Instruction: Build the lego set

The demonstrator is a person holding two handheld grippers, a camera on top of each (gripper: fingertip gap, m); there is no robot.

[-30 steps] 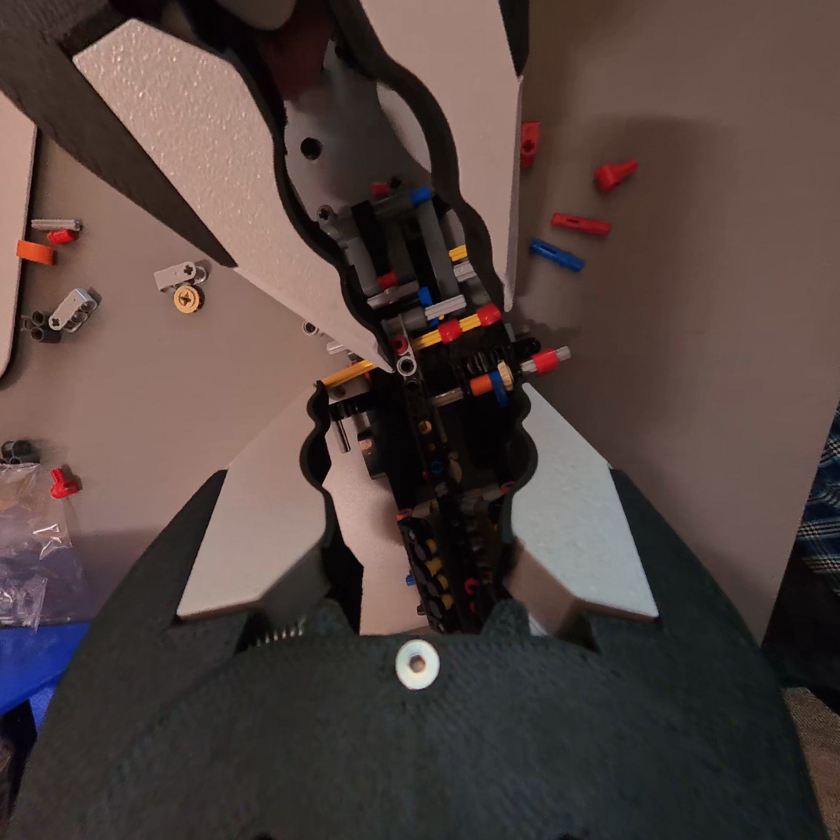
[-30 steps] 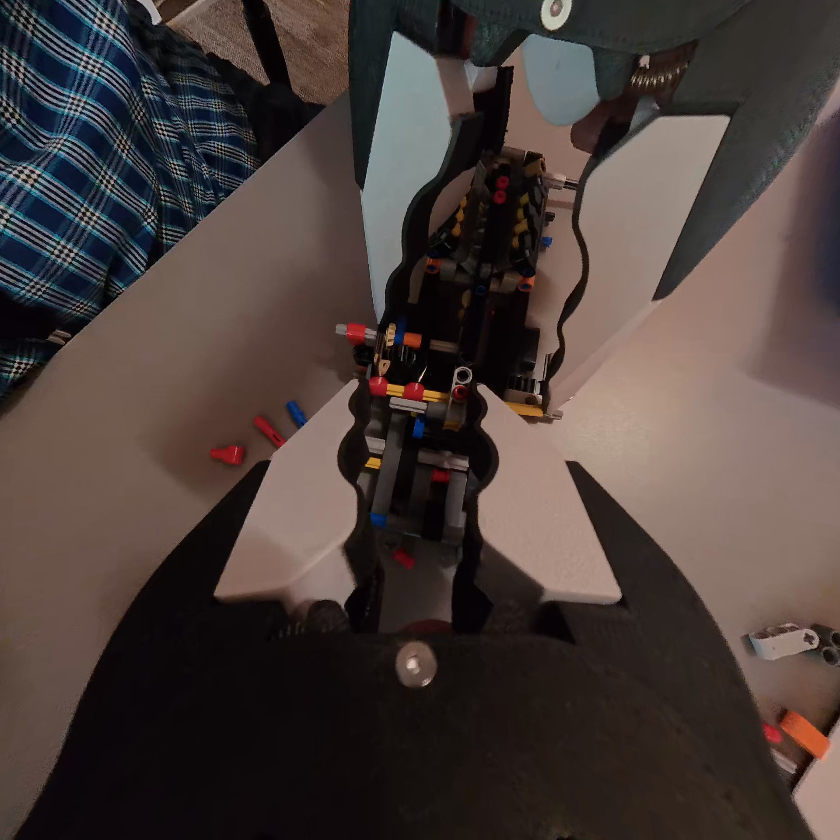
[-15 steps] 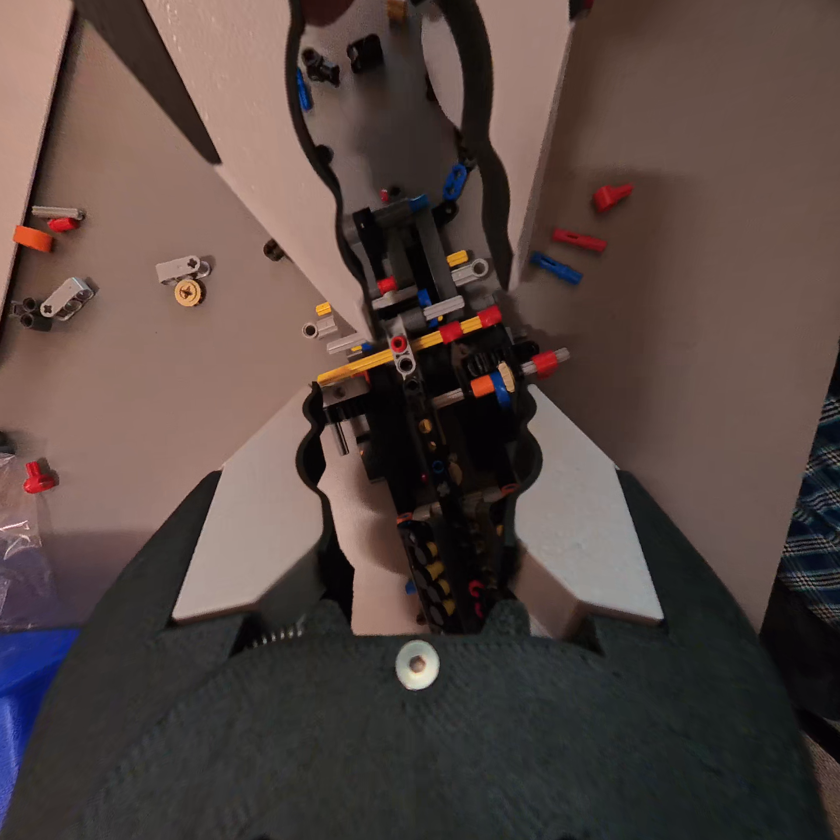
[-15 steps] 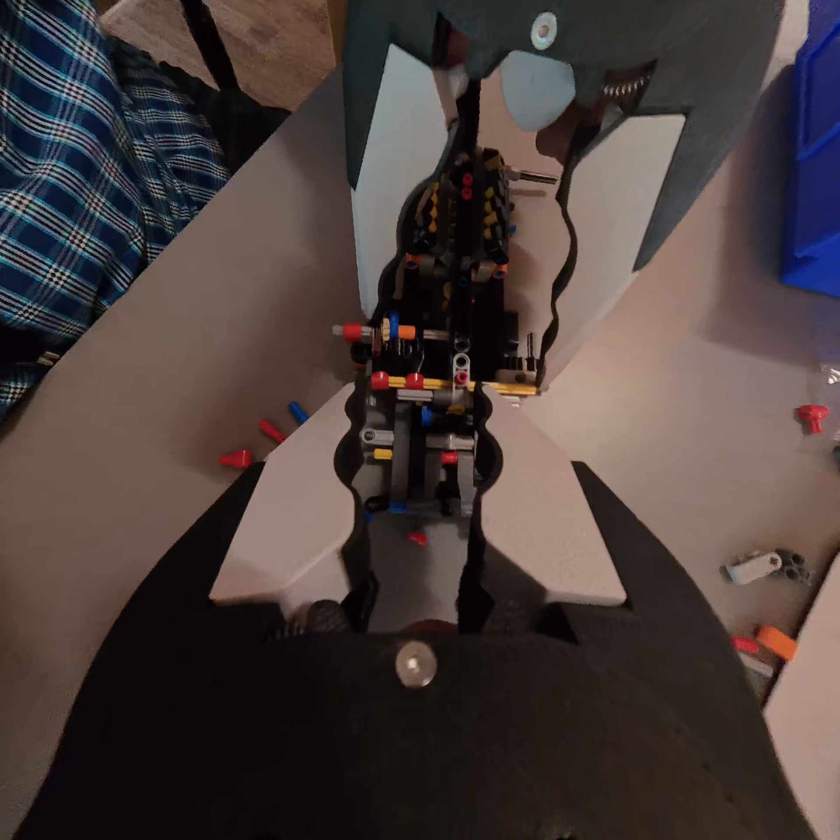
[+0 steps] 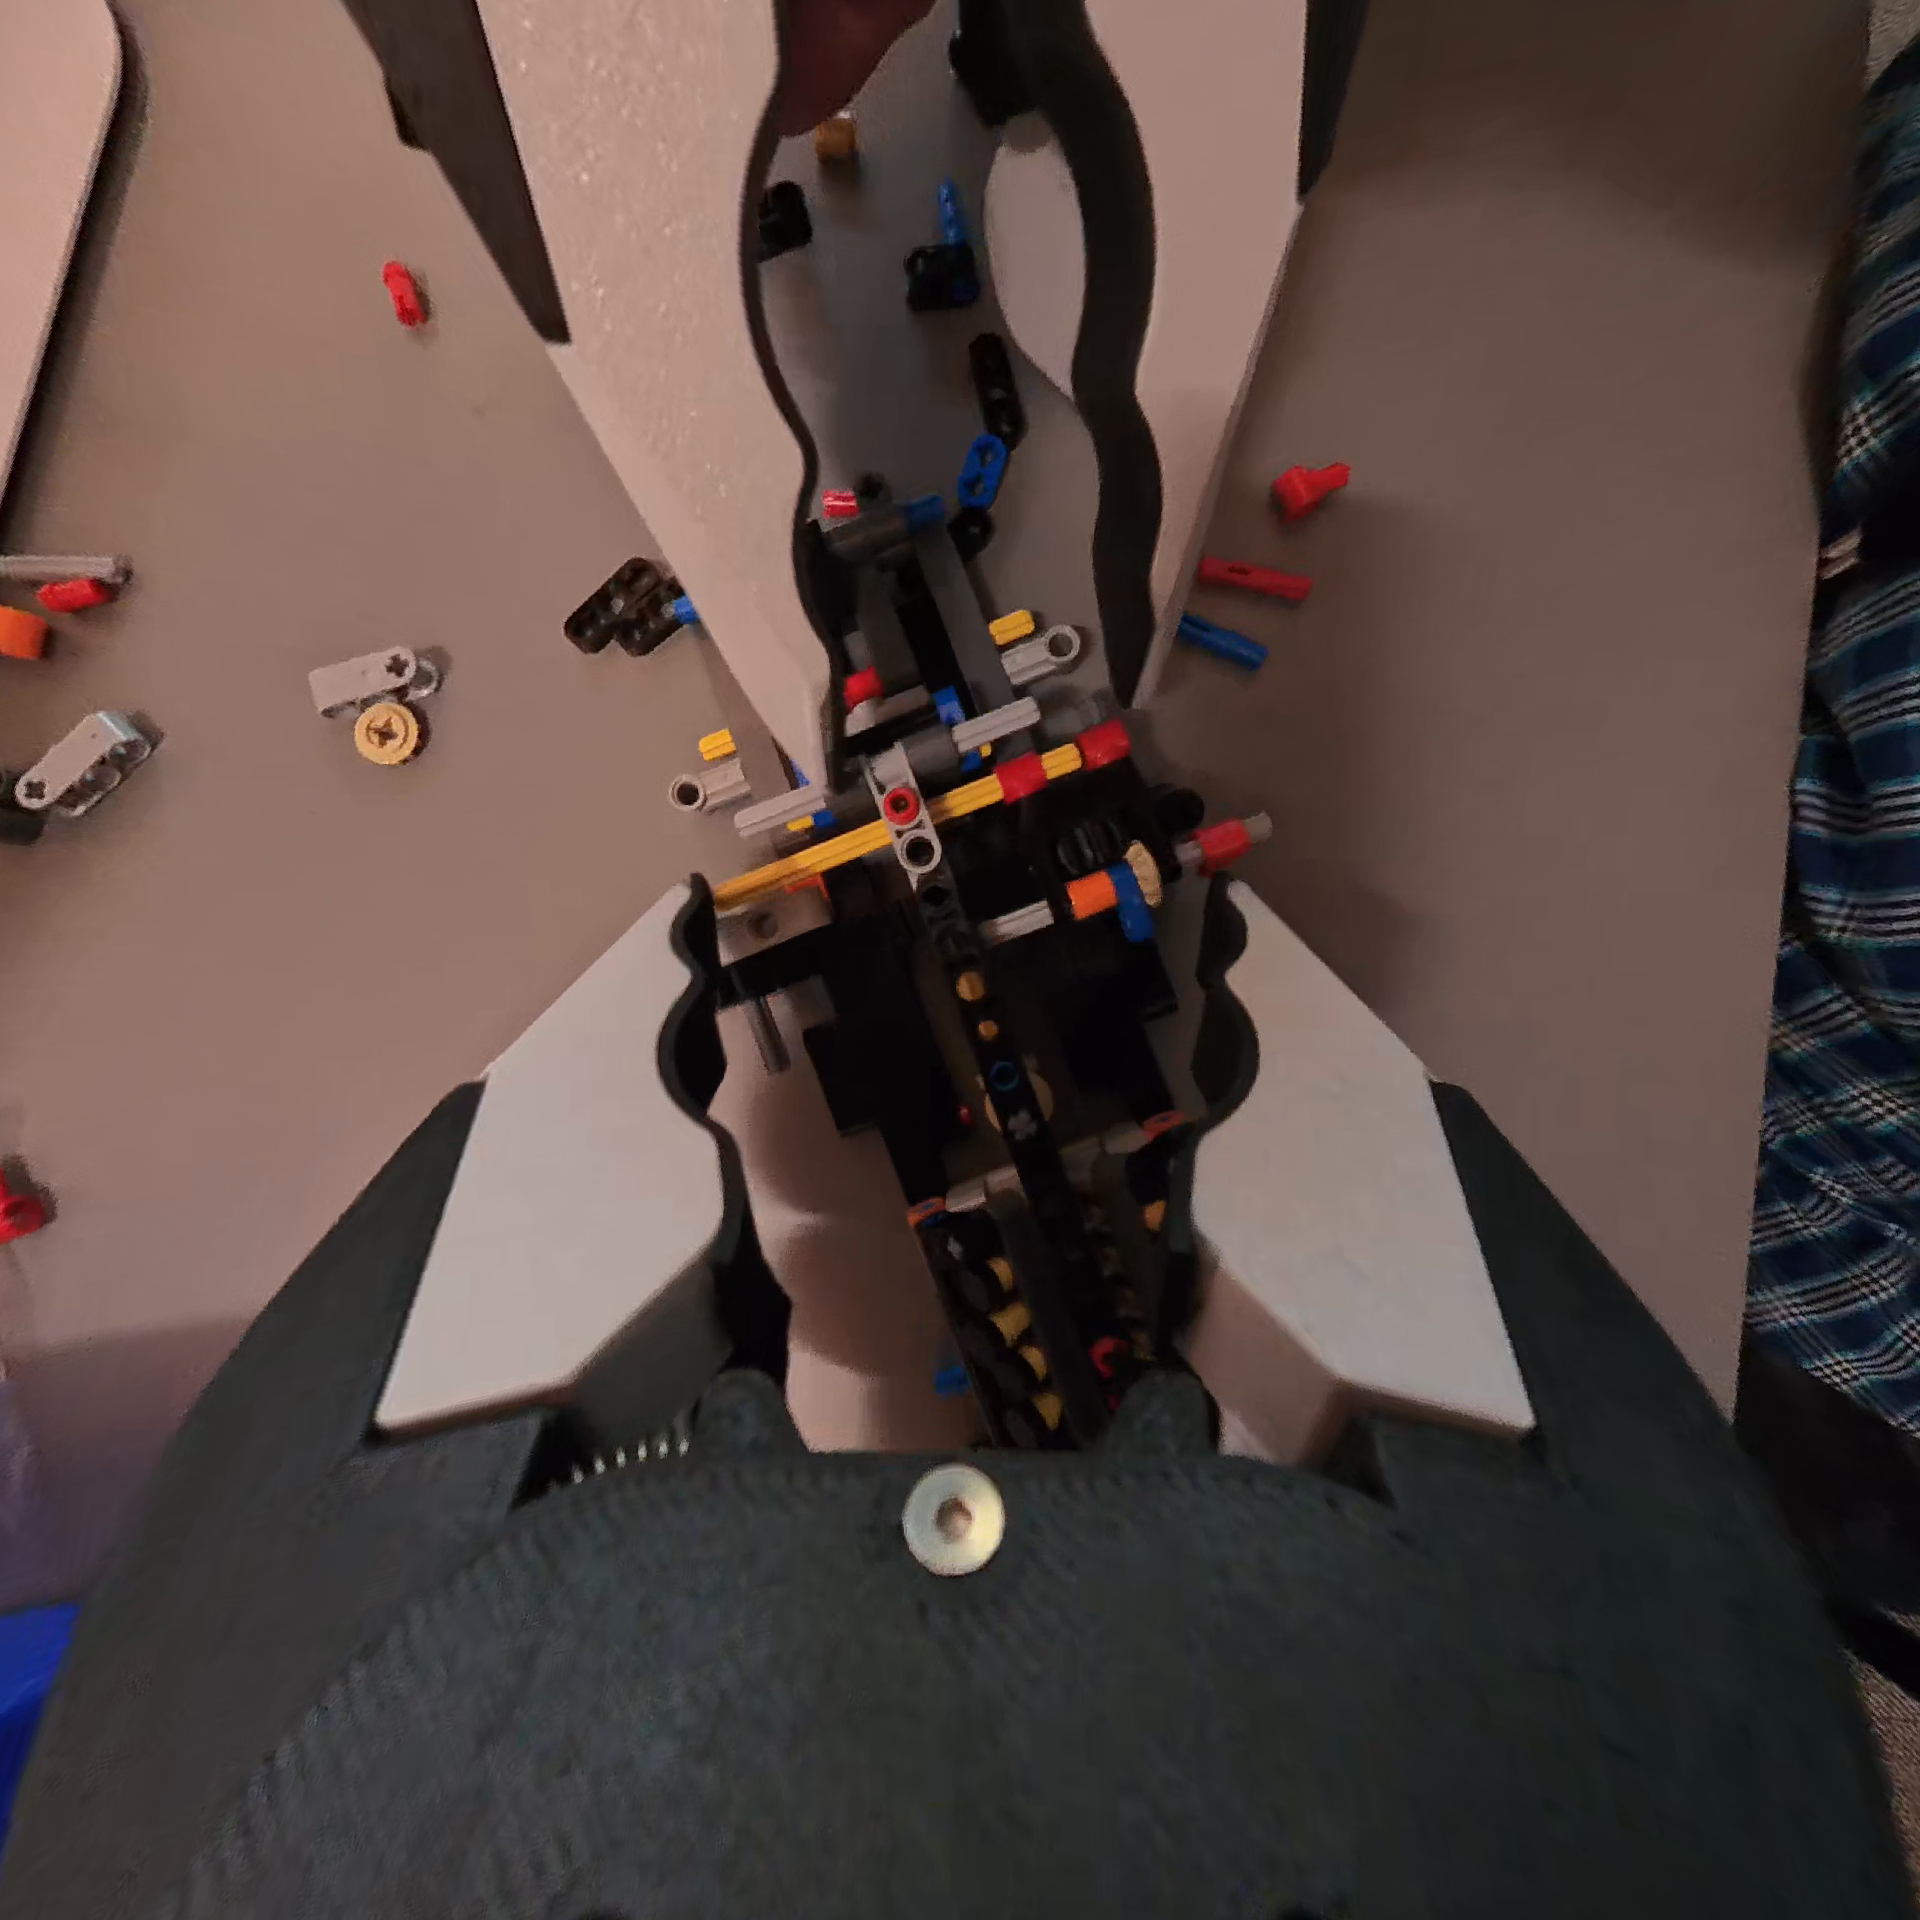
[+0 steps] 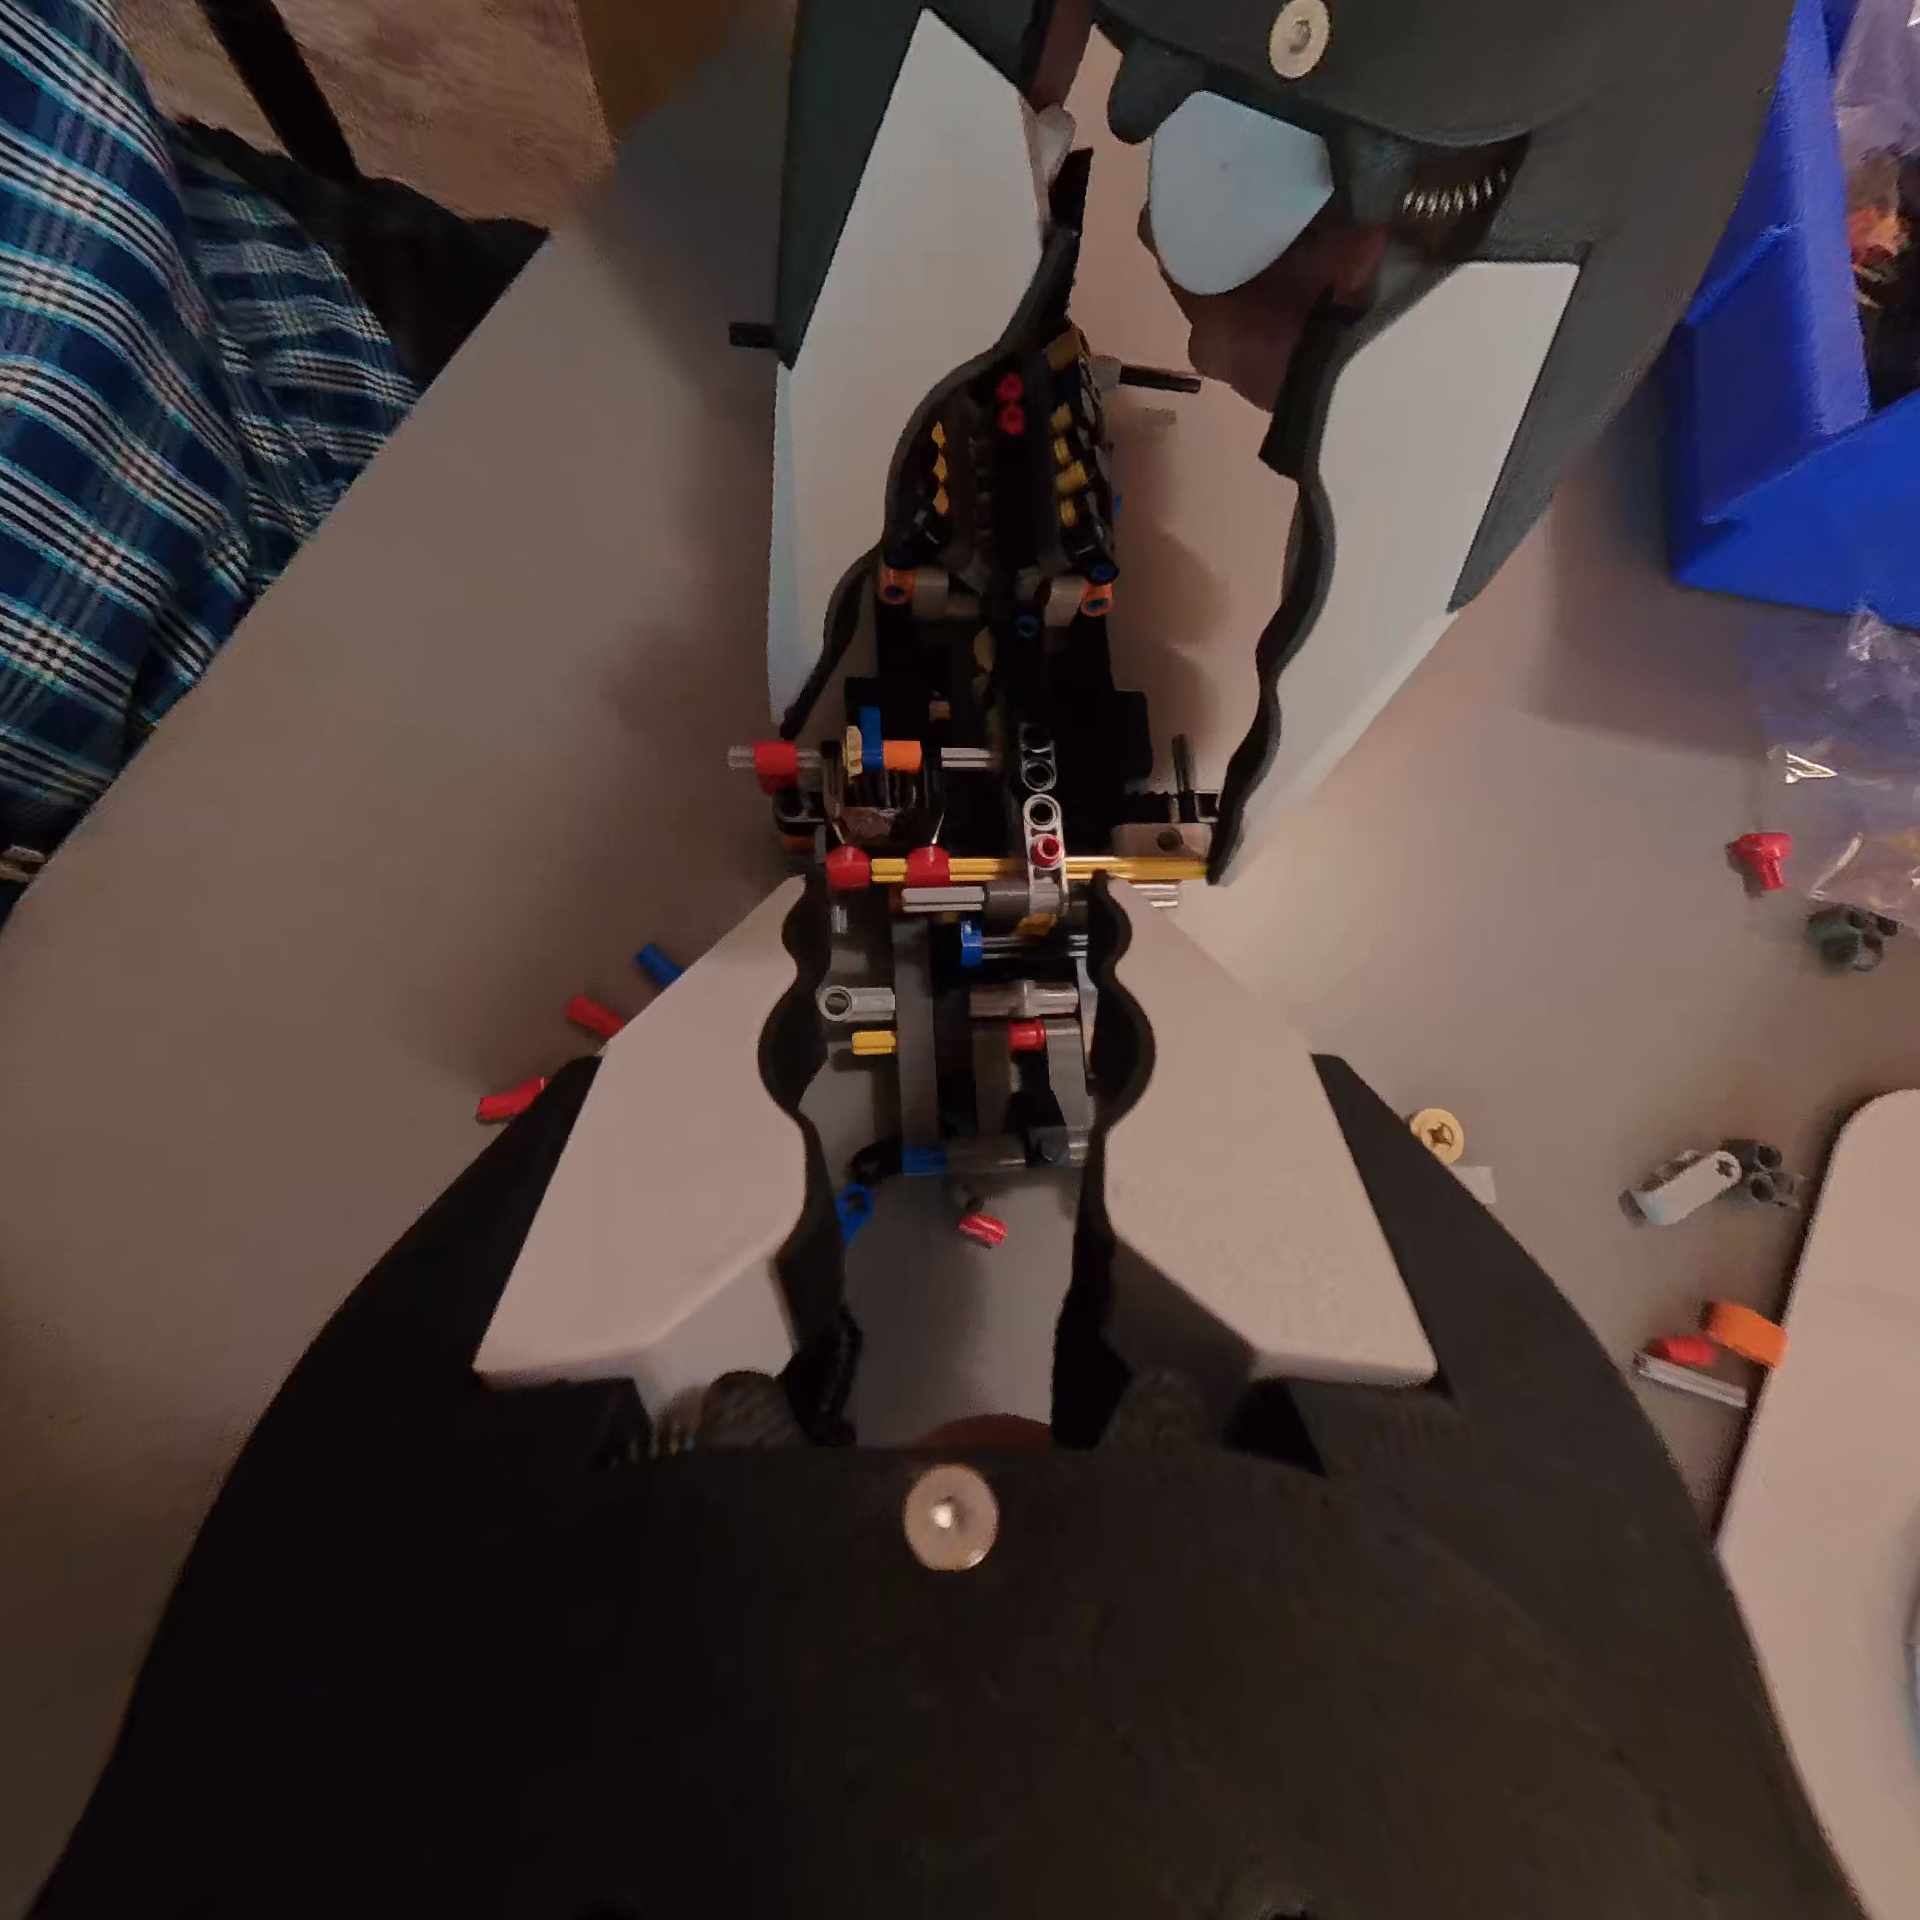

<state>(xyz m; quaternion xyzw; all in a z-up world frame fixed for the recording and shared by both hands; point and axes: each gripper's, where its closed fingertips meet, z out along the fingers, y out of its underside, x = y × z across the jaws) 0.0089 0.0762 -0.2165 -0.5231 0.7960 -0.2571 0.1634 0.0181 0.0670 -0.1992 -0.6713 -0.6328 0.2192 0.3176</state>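
A long black, grey and yellow lego model (image 5: pixel 935 987) lies between my two grippers, which face each other over the tan table (image 5: pixel 312 987). My left gripper (image 5: pixel 961 904) is shut on the model's black end; its fingers (image 5: pixel 582 1195) press both sides. My right gripper (image 6: pixel 956 914) is open. Its fingers (image 6: pixel 665 1143) straddle the grey end (image 6: pixel 914 1081) with a narrow gap on one side. A yellow axle (image 6: pixel 1122 869) with red bushes crosses the model where the two pairs of fingertips meet. Each gripper also shows in the other's view: the right (image 5: pixel 977 717), the left (image 6: pixel 1008 842).
Loose pieces lie around: red and blue pins (image 5: pixel 1252 579), a tan pulley (image 5: pixel 387 732), grey connectors (image 5: pixel 83 758), black pieces (image 5: pixel 623 620). A blue bin (image 6: pixel 1787 416) and plastic bags (image 6: pixel 1860 748) stand at one side. A person's plaid clothing (image 6: pixel 125 468) is past the table edge. My left and right fingertips are right by each other.
My right gripper has slid back along the model, so more of the grey end and the table pieces show between its fingers. The model has stayed fixed in my left gripper.
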